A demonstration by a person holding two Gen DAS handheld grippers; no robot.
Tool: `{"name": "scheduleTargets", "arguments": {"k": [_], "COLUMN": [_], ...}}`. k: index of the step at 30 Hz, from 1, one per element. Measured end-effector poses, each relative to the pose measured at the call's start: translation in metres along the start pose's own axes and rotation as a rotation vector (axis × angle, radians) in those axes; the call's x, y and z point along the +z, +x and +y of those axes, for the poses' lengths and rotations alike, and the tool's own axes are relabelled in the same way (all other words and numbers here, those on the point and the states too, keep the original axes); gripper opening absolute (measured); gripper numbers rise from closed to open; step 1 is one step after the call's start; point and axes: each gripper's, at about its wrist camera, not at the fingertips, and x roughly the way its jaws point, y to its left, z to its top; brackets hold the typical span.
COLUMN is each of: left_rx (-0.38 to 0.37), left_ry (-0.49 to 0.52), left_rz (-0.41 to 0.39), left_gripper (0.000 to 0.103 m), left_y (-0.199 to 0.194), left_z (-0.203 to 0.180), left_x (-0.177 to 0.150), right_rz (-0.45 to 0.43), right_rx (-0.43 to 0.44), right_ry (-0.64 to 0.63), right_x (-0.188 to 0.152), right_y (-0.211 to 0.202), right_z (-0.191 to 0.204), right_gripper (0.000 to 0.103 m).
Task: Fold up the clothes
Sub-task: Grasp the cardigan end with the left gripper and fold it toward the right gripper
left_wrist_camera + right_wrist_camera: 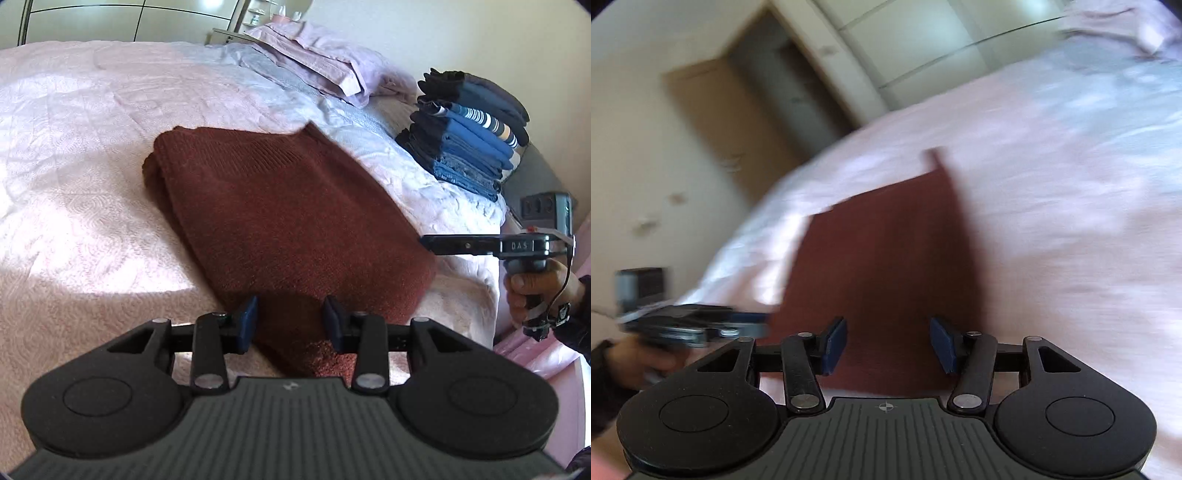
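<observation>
On your far left the pink bedspread (74, 184) lies bare and sunlit, which gives you a flat surface to fold on. In the middle of it sits the brown sweater (280, 221), already doubled into a thick rectangle with its bulky folded edge on the left and its near corner just under your left gripper (290, 325). That gripper has its jaws apart with nothing pinched between the blue pads (246, 325); the sweater only shows through the gap, so you look to be clear of the cloth, not holding it. Moving right, your right gripper (888, 345) points in from the side, level with the sweater's right edge, also parted and empty in its own blurred view. I'd judge this fold is finished and both tools are free for the next move. Behind it, toward the far right of the bed, a stack of blue clothes (472, 136) is piled neatly near the edge, likely the place for finished pieces, with lilac pillows (325, 59) beyond.
</observation>
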Motion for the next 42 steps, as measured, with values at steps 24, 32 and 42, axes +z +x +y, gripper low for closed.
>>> {"name": "scheduleTargets", "arguments": {"k": [24,32,42], "left_rx": [0.347,0.248,0.087], "left_ry": [1.114,0.976,1.052], "left_rz": [0.046,0.019,-0.055], "left_gripper": [0.025,0.022,0.022], "left_y": [0.016,-0.011,-0.004], "left_z": [-0.122,-0.123,-0.225], "left_x": [-0.044,-0.015,-0.081], "right_rz": [0.094,0.11,0.157], "right_rx": [-0.329,-0.4,-0.492], "right_ry": [-1.186,-1.403,-1.502], "right_x": [-0.097,-0.087,-0.098], "right_y": [0.062,0.082,0.0], "right_z": [0.133,0.106,0.076], "right_gripper": [0.063,0.031,0.028]}}
